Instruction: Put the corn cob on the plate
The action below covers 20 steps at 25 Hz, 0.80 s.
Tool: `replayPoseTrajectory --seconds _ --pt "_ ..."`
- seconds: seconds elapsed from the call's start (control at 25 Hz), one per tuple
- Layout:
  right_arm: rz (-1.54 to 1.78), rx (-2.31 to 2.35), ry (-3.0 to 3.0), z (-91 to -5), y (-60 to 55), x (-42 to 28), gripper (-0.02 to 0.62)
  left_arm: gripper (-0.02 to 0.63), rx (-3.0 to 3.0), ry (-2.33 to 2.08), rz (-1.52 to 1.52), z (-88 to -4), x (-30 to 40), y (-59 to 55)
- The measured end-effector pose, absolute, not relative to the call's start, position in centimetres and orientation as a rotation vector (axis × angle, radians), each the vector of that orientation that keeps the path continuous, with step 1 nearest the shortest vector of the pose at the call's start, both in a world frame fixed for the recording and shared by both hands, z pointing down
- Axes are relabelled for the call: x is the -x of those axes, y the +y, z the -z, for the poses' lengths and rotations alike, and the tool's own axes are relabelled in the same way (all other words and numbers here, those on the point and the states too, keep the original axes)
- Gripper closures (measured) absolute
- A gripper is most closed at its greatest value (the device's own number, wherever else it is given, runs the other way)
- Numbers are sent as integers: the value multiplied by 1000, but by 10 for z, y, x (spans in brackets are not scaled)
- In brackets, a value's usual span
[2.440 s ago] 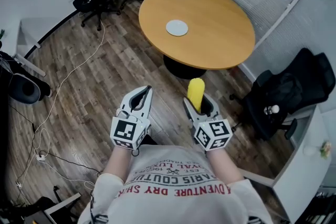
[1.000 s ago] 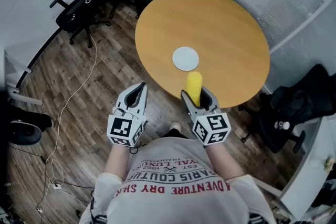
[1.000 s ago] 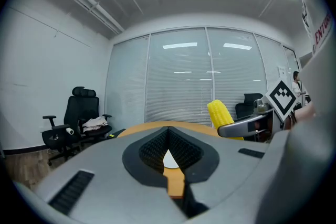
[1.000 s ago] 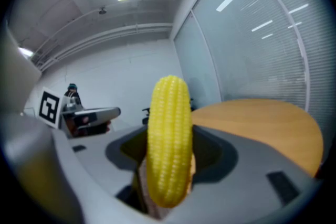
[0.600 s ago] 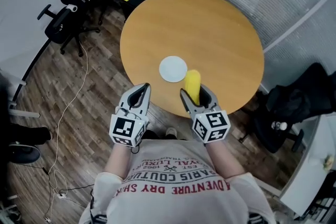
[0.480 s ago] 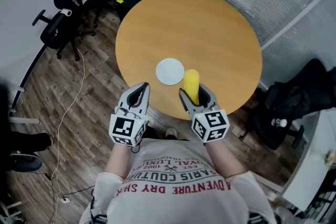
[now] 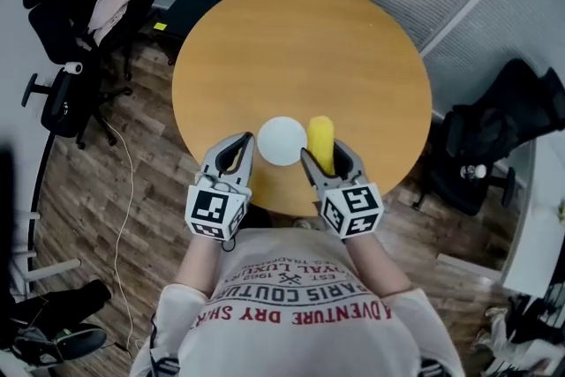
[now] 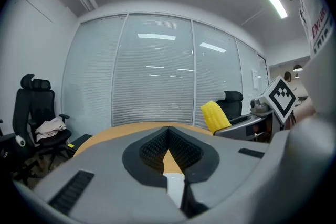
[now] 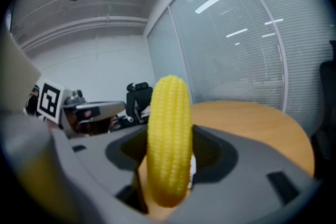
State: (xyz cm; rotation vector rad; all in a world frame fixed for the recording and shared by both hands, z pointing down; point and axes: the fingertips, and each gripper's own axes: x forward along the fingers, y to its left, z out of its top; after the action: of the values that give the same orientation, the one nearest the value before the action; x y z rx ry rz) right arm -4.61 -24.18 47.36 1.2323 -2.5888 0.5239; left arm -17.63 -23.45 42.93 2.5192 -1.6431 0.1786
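Note:
A yellow corn cob (image 7: 320, 142) stands upright in my right gripper (image 7: 325, 156), which is shut on it over the near edge of the round wooden table (image 7: 353, 49). In the right gripper view the corn cob (image 9: 169, 139) fills the middle between the jaws. A small white plate (image 7: 282, 139) lies on the table just left of the cob. My left gripper (image 7: 237, 151) hovers at the plate's left edge, shut with nothing in it. In the left gripper view the jaws (image 8: 169, 152) meet, with the corn cob (image 8: 215, 115) to the right.
Black office chairs (image 7: 66, 22) with clothes on one stand at the far left. Another black chair (image 7: 503, 137) with a bag is at the right. Wood floor (image 7: 97, 199) and a cable lie left of me. Glass walls with blinds rise behind the table.
I have walked up to the table. Both grippers now reach over its near edge, the cob right beside the plate. The right gripper has kept hold of the cob.

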Motion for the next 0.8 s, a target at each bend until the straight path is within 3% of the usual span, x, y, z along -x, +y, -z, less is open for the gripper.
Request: replayPoseTrajectory --seconds 0.8 --pt "-783 -1434 -2176 -606 -274 97 331 574 -2701 -1199 -189 -481 222 -299"
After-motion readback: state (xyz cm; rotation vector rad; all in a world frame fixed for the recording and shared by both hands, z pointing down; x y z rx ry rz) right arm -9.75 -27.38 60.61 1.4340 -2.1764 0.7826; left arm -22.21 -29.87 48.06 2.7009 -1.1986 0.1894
